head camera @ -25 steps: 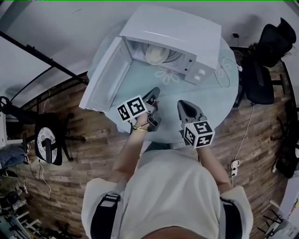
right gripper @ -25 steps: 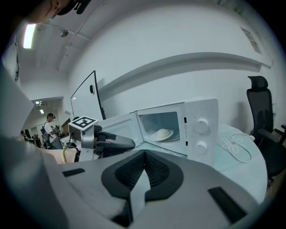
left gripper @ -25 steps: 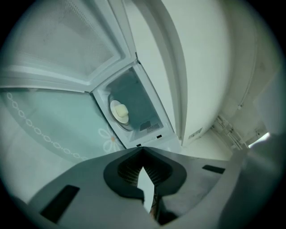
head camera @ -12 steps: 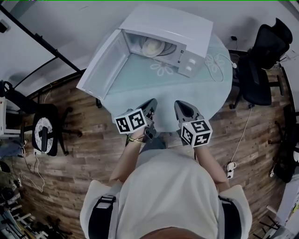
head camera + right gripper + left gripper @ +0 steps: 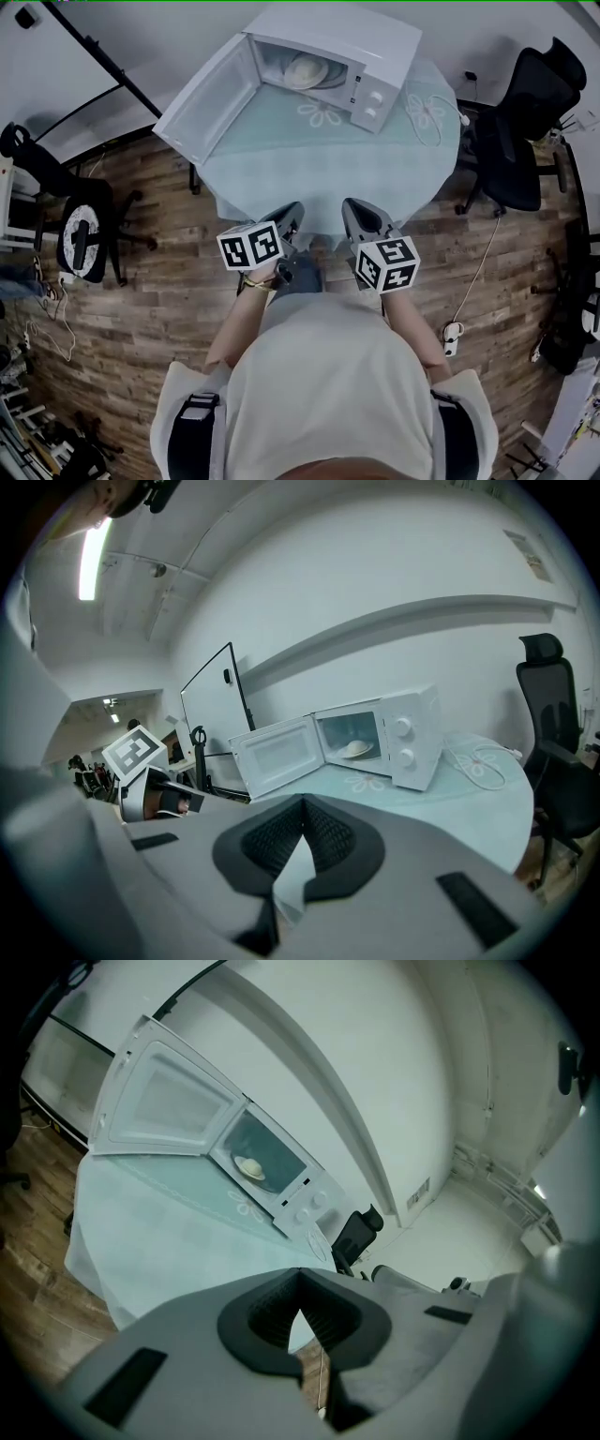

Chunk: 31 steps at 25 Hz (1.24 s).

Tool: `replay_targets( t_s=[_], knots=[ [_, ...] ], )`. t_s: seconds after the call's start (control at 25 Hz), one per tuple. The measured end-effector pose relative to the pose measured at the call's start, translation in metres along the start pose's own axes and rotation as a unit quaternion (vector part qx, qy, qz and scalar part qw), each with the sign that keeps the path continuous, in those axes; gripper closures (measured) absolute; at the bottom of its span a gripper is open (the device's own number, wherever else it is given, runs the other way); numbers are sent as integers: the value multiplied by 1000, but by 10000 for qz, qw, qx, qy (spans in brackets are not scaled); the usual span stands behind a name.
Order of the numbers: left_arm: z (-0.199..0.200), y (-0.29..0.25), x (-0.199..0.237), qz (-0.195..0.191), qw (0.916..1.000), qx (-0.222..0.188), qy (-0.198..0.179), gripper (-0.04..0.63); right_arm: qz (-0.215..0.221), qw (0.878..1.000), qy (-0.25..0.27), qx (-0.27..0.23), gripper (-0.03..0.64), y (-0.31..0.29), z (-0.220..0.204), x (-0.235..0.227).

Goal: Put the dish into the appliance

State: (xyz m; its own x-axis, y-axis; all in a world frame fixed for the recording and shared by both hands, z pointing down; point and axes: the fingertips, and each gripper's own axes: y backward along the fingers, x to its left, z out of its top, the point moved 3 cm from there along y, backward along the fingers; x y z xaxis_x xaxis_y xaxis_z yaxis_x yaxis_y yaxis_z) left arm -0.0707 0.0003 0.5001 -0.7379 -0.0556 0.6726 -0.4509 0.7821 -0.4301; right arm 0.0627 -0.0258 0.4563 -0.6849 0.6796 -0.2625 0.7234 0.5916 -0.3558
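A white microwave (image 5: 380,42) stands at the far side of a round table with a pale teal cloth (image 5: 328,169). Its door (image 5: 202,98) hangs wide open to the left. A pale dish (image 5: 307,71) lies inside the cavity, also seen in the left gripper view (image 5: 251,1168) and the right gripper view (image 5: 357,748). My left gripper (image 5: 292,214) and right gripper (image 5: 352,210) hover side by side at the table's near edge, close to my body. Both are shut with nothing between their jaws, and both are well short of the microwave.
A black office chair (image 5: 525,131) stands right of the table and another chair (image 5: 84,248) to the left on the wooden floor. A white cable (image 5: 436,117) lies on the cloth beside the microwave. A black pole (image 5: 94,52) slants along the left wall.
I have backed away from the table: both grippers have drawn back from over the cloth to its near edge. The dish stays inside the open microwave.
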Motion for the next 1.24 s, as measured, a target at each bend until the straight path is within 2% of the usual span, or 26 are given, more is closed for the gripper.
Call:
replay_targets(
  t_s=[0.48,1.24],
  knots=[
    [-40,31,-15,19,10000,13,-40,586,142,9999,50,-13,611,32,-23,23],
    [-43,34,-30,-167,9997,-73,147,586,266,9994,183,-114,611,42,-21,30]
  ],
)
